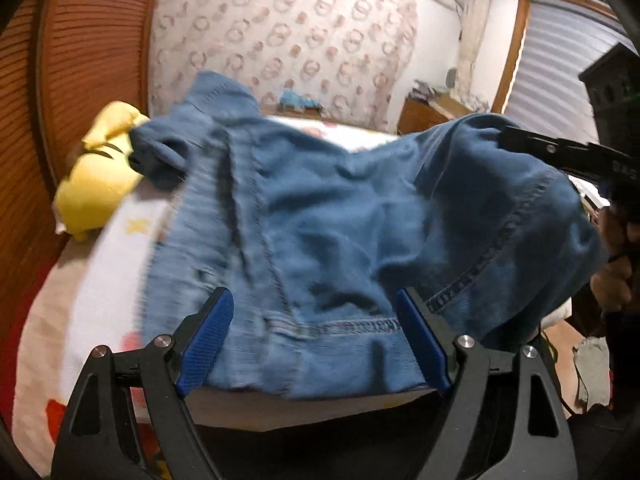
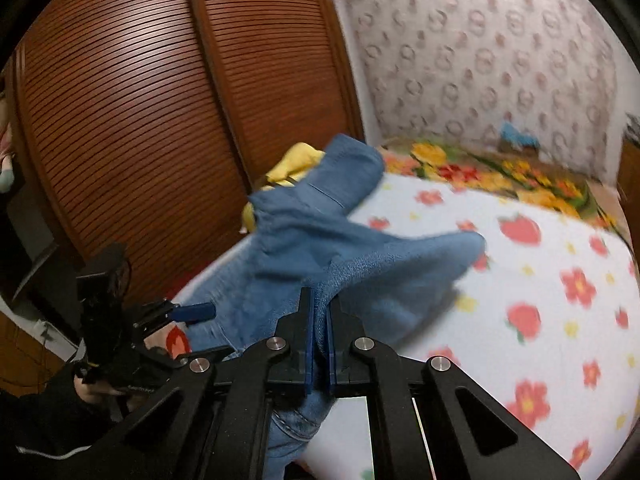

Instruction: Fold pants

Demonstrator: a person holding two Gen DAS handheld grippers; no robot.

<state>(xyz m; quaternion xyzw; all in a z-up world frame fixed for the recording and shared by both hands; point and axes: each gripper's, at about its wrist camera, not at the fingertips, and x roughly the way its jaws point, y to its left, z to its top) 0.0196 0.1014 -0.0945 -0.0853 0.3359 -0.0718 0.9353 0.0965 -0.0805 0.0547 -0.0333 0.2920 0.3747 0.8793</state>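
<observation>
Blue denim pants (image 1: 320, 208) lie bunched on a bed (image 2: 540, 280) with a white flower-printed cover, near its front edge. One hemmed edge hangs at that front edge, between the fingers of the left gripper (image 1: 316, 332). The far end of the cloth reaches a yellow plush toy (image 1: 100, 176) at the bed's left side, close to a slatted wooden door (image 2: 140, 100). To the right of the pants the cover lies bare up to a floral blanket (image 2: 500, 172) under the patterned wall (image 2: 500, 60).

The left gripper points down over the front edge; its blue pads (image 1: 208, 336) stand wide apart, one on each side of the hem, neither pressing it. The right gripper (image 2: 320, 320) is clamped on a fold of denim, its pads together with the cloth pinched between them, the fold pulled up off the cover into a ridge.

The left view alone shows the right gripper (image 1: 516, 140) entering from the right, its black fingers buried in raised cloth, with a hand (image 1: 616, 256) behind it, and a blinded window (image 1: 568, 68) beyond. The right view alone shows the left gripper (image 2: 192, 320) from the side at lower left, held by a dark-sleeved hand (image 2: 92, 388), and the bare right half of the bed. Both views are motion-blurred.
</observation>
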